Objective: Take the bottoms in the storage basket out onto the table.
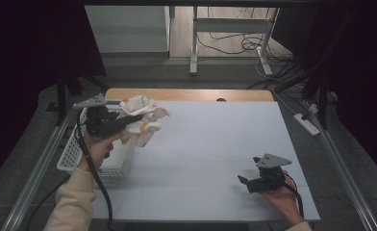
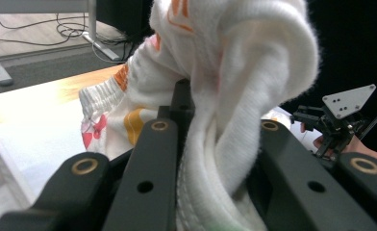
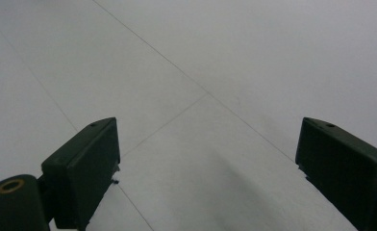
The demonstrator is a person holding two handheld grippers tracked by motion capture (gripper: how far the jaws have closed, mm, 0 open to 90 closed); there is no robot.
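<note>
A bunched white cloth garment [image 1: 141, 118] with orange and pink prints hangs above the table's left side, over the edge of a white basket [image 1: 73, 154]. My left gripper [image 1: 131, 120] is shut on the garment [image 2: 234, 96], and the fabric spills up and over its black jaws. Near the table's front right my right gripper [image 1: 244, 182] rests low on the grey table surface [image 3: 215, 62], open, with nothing between its fingers [image 3: 88, 168]. In the left gripper view the right gripper [image 2: 311, 118] shows far off at the right.
The white slatted basket stands at the table's left edge, under my left hand. A wooden strip [image 1: 186, 94] runs along the table's far edge. Metal rails [image 1: 37, 168] flank both sides. Desk legs and cables [image 1: 234, 43] lie on the floor beyond.
</note>
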